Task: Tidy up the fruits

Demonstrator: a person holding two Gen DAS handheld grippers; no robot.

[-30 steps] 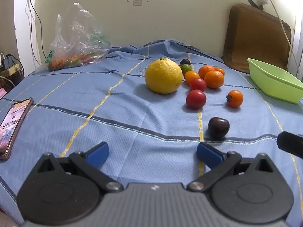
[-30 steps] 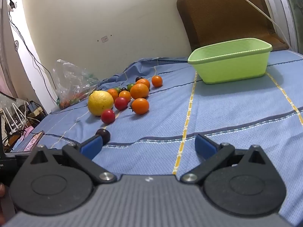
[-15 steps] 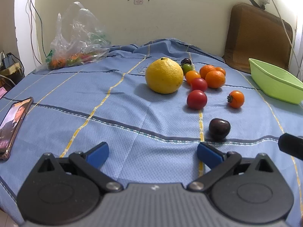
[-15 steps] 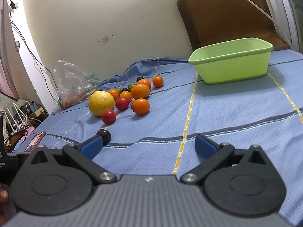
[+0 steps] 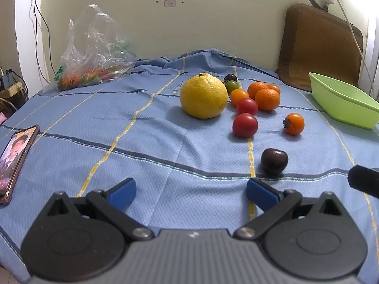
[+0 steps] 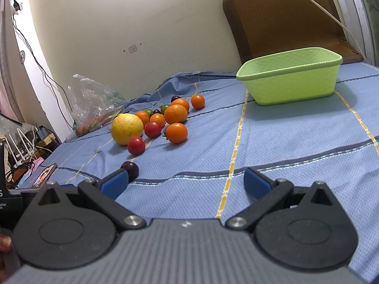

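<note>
On the blue checked cloth (image 5: 146, 146) lies a cluster of fruit: a big yellow citrus (image 5: 203, 95), two red tomatoes (image 5: 245, 125), several oranges (image 5: 267, 99), an orange persimmon-like fruit (image 5: 293, 123) and a dark plum (image 5: 274, 161) nearest me. An empty green basket (image 6: 291, 77) stands at the right. My left gripper (image 5: 191, 193) is open, low over the cloth, with the plum just beyond its right finger. My right gripper (image 6: 187, 183) is open too; the plum (image 6: 130, 169) sits behind its left fingertip.
A clear plastic bag (image 5: 94, 54) with more fruit lies at the back left. A phone (image 5: 14, 161) rests on the cloth's left edge. A brown woven mat (image 6: 284, 16) leans on the wall behind the basket. Cables and chargers crowd the floor at left.
Both views shift only slightly; the fruit sits a little lower in frame. Both grippers stay open and nothing was taken hold of.
</note>
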